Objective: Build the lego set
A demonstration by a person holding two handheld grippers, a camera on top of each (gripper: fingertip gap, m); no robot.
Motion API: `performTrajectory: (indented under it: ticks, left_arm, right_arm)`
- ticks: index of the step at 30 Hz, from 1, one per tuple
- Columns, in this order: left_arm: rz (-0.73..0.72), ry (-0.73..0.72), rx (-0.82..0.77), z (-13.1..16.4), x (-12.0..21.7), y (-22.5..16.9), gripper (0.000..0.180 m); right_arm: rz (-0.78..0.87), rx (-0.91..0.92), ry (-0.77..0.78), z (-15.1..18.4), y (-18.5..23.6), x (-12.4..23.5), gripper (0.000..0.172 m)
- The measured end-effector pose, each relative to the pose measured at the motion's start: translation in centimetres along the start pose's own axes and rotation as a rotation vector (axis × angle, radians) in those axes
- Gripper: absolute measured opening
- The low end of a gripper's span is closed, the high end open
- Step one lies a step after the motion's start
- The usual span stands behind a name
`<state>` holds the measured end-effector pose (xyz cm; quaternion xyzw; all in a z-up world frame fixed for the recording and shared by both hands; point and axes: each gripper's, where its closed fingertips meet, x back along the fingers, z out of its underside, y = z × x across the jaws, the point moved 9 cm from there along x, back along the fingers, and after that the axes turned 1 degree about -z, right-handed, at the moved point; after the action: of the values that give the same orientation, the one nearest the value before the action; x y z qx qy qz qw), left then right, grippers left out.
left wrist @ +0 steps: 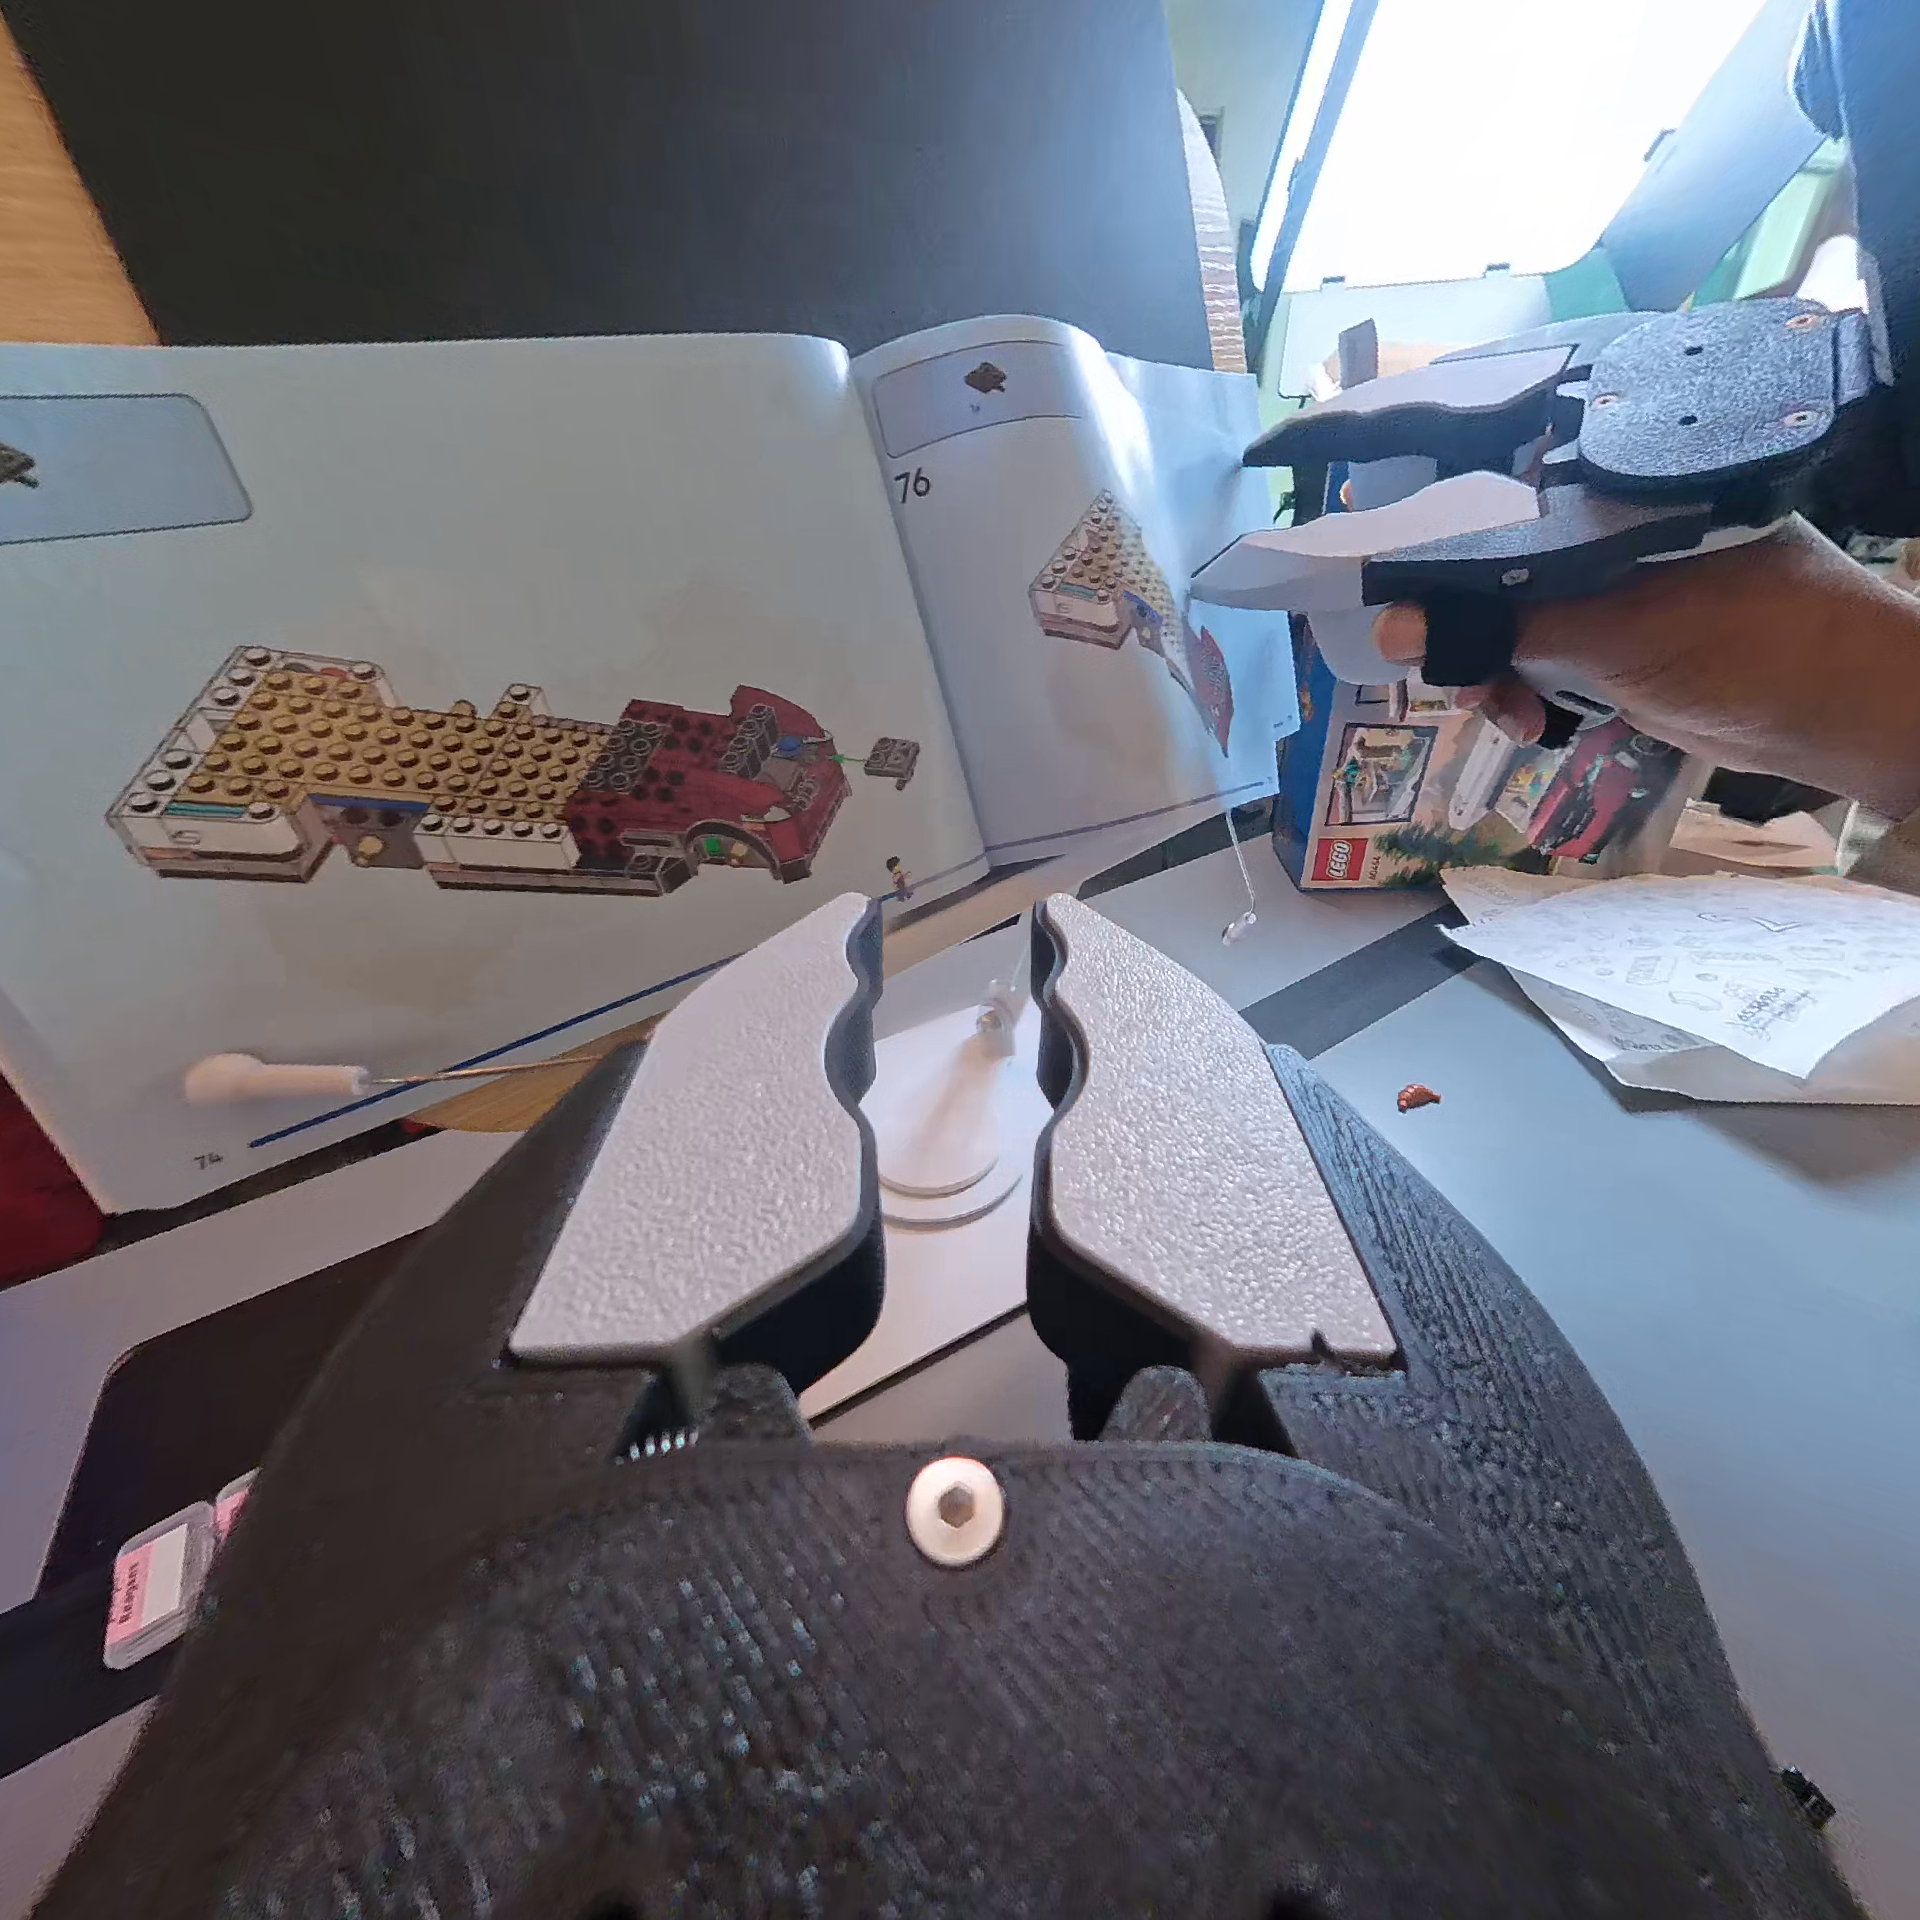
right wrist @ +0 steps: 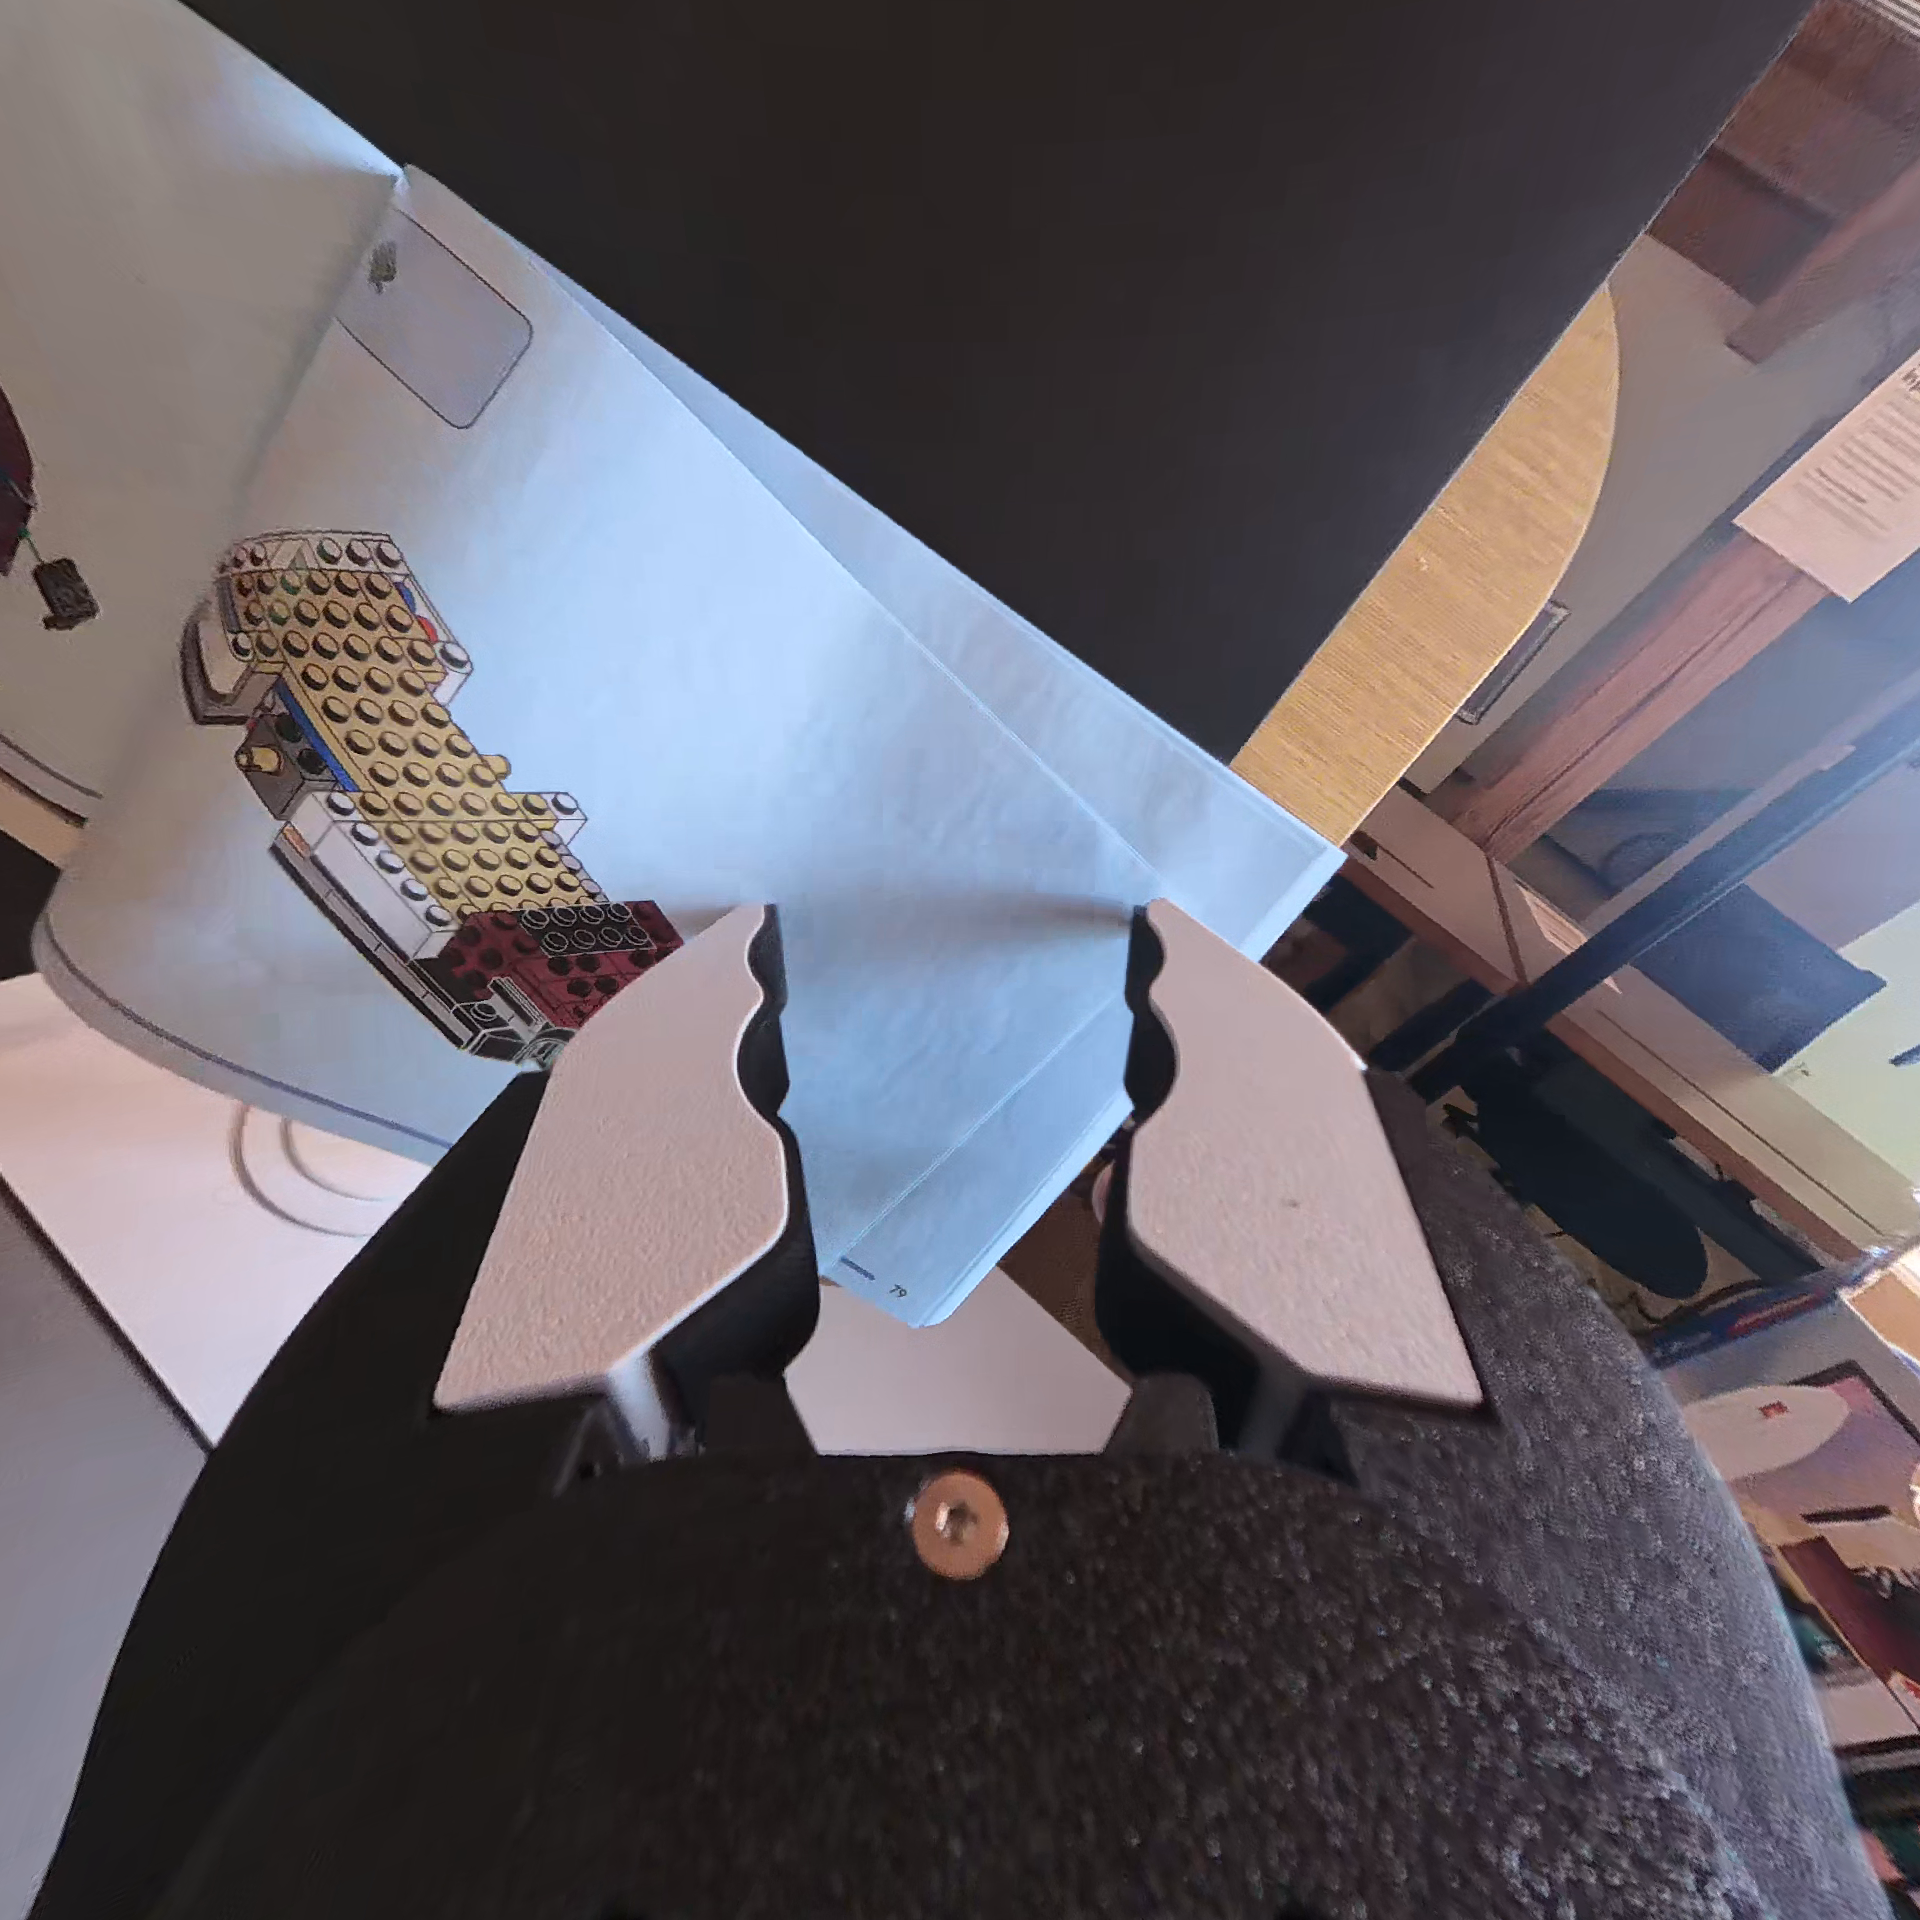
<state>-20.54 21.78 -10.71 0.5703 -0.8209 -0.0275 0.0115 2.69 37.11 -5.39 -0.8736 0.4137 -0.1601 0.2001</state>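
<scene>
Left wrist view: the left gripper [left wrist: 956, 914] is seen low over a grey table [left wrist: 1621, 1299], its fingers [left wrist: 727, 1122] parted a little w/ nothing between them. Just beyond the tips a white stand base [left wrist: 940, 1143] is seen, on which an open instruction booklet [left wrist: 499, 582] is propped upright; the booklet's near edge is close to the left fingertip, but contact can't be told. A thin wire page clip w/ a white tip [left wrist: 275, 1078] is laid across the booklet's lower left page. At right, the right gripper [left wrist: 1221, 514] is held by a hand [left wrist: 1662, 665] at the booklet's right edge, its fingers spread above & below the loose right-hand pages [left wrist: 1236, 665]. Behind it a toy set box [left wrist: 1475, 800] is stood on the table, w/ printed paper bags [left wrist: 1745, 987] lying nearer at right & a small brown piece [left wrist: 1415, 1096] left alone on the grey surface.

Right wrist view: the right gripper [right wrist: 956, 914] is shown w/ fingers [right wrist: 644, 1164] wide apart, the pale blue page corner [right wrist: 914, 1278] lying in the gap. Neither pad is seen pressed on the paper, so it's released, not grasped. Shelving & a wood-grain panel [right wrist: 1455, 582] are seen far right.
</scene>
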Motion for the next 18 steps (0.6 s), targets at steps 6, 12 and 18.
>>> performTrajectory:
  ticks: [6,12,18]
  left_arm:
    - [0.048,0.01,-0.033,-0.8,-1.0,-1.7,0.038]
    - [0.061,0.001,-0.047,-1.3,-1.5,-2.6,0.039]
    - [0.063,0.009,-0.051,-1.1,-1.0,-2.9,0.039]
  right_arm:
    - [0.023,-0.026,-0.057,-0.1,0.2,0.5,0.091]
    - [-0.034,0.041,-0.06,0.5,5.1,1.2,0.1]
    - [0.01,0.283,0.014,2.2,7.6,-0.2,0.09]
